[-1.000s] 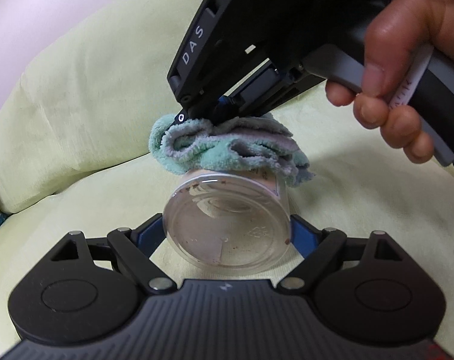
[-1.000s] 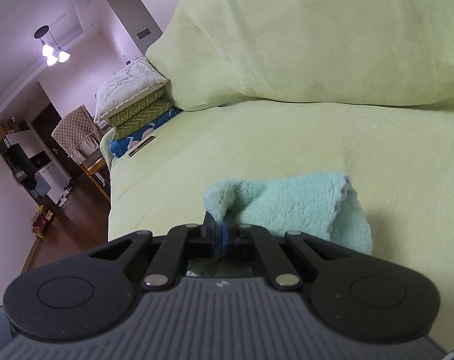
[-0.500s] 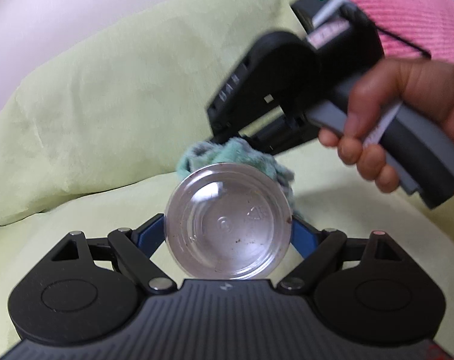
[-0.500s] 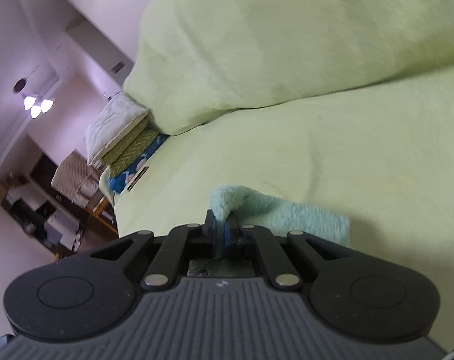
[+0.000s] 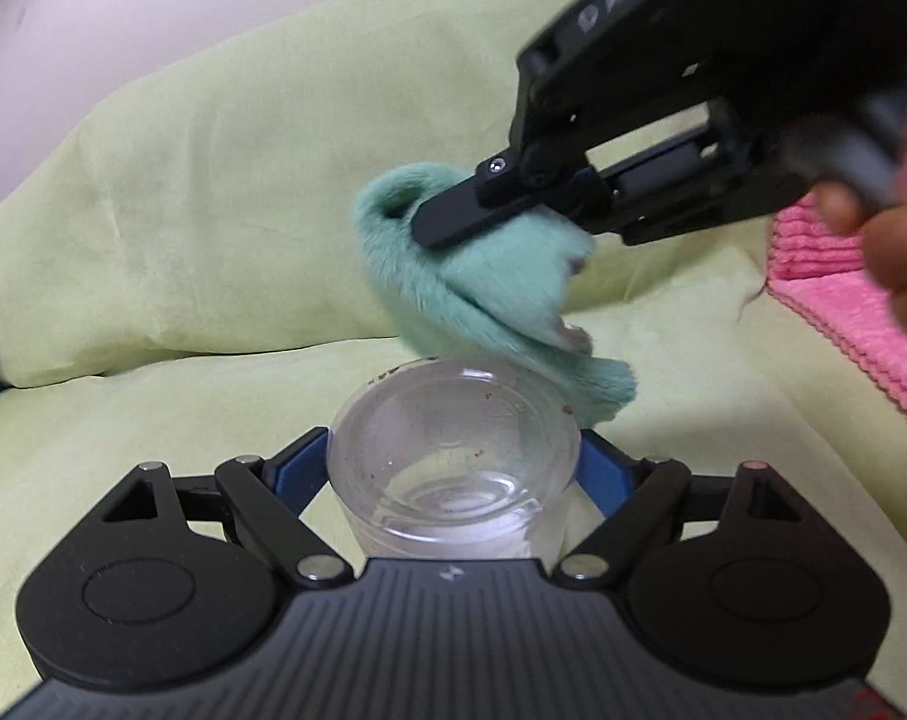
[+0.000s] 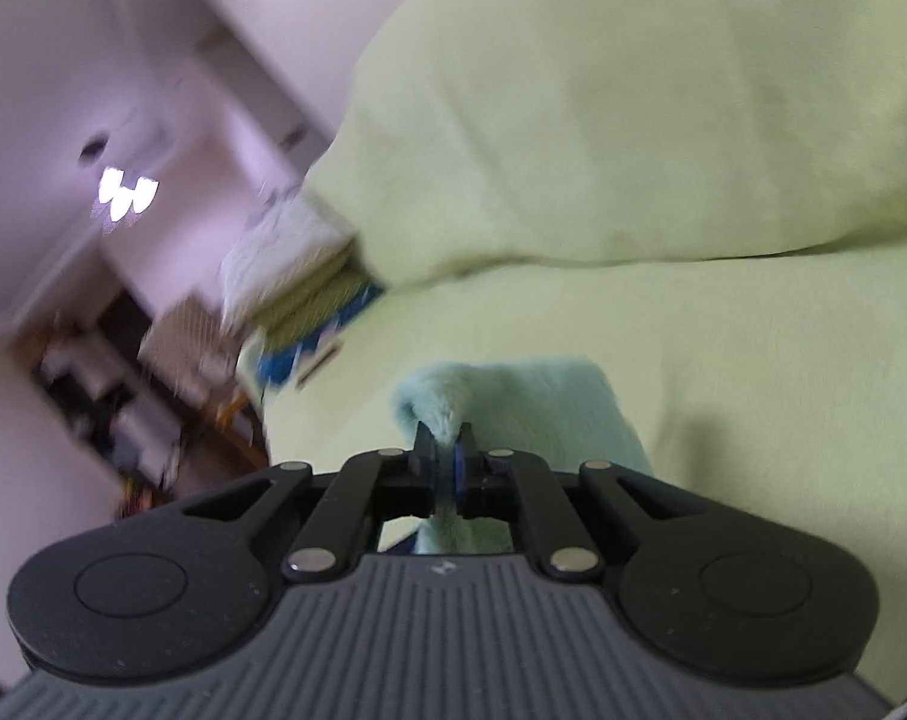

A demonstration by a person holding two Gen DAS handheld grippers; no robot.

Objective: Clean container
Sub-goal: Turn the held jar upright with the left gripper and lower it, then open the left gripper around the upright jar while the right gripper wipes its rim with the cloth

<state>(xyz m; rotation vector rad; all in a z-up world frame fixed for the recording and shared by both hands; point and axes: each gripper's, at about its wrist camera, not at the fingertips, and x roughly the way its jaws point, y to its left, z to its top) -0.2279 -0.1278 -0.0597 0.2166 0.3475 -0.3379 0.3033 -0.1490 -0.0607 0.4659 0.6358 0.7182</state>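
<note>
A clear round plastic container (image 5: pixel 453 420) with brown specks on its wall sits between the pads of my left gripper (image 5: pixel 450 459), whose jaws are closing on its sides. Just above it hangs a fluffy mint-green cloth (image 5: pixel 489 282), its lower corner close behind the container's far edge. My right gripper (image 5: pixel 453 222) comes in from the upper right and pinches that cloth. In the right wrist view the cloth (image 6: pixel 531 408) is caught between the nearly shut fingers of the right gripper (image 6: pixel 444 447), whose jaws are opening.
A light green covered seat and back cushion (image 5: pixel 213 210) fill the background. Pink ribbed fabric (image 5: pixel 843 300) lies at the right, beside the hand (image 5: pixel 897 240) on the right gripper. A stack of pillows (image 6: pixel 297 276) and a room with furniture lie to the left.
The right gripper has lifted the cloth off the container and moved it up and to the right. The container, whose flat round end faced the camera before, now appears tilted.
</note>
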